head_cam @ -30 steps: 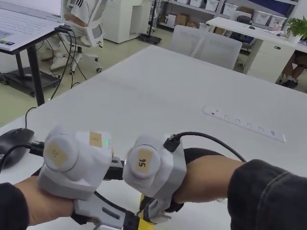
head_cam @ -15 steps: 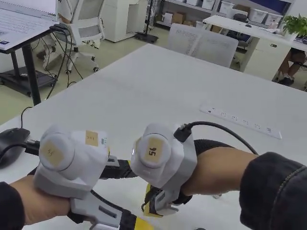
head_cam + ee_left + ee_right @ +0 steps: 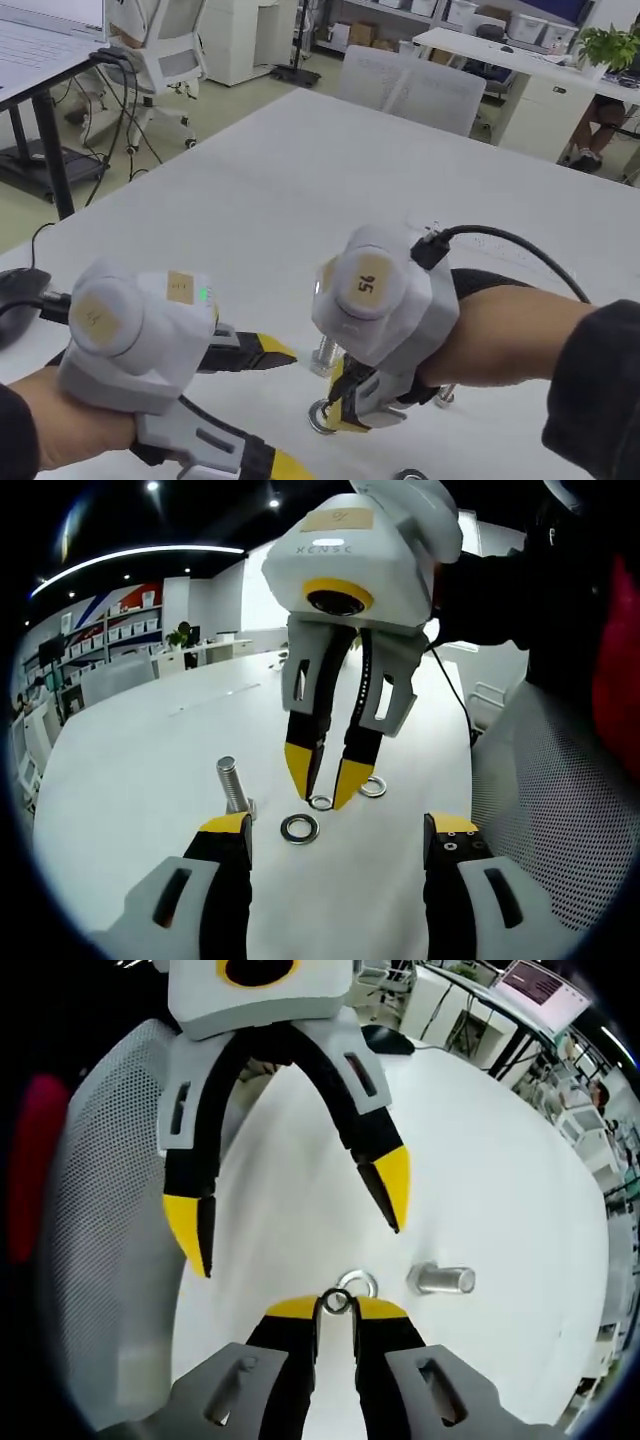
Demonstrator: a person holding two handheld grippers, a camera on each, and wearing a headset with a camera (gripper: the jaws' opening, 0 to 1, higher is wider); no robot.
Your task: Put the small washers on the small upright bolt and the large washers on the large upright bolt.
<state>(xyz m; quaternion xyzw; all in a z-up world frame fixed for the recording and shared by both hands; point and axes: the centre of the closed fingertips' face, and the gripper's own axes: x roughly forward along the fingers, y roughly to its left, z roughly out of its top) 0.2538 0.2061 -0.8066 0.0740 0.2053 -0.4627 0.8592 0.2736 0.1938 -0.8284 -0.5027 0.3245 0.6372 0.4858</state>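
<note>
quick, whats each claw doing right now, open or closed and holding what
Left claw: open, holding nothing.
Right claw: closed on a small washer.

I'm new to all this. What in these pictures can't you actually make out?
- Head view: a washer is cut off by the bottom edge, so its size is unclear.
- Head view: a small metal piece pokes out below the person's wrist, which hides most of it; possibly a bolt.
- Right gripper view: the right gripper is closed on the small washer, and its tips hide whether the washer is off the table.
</note>
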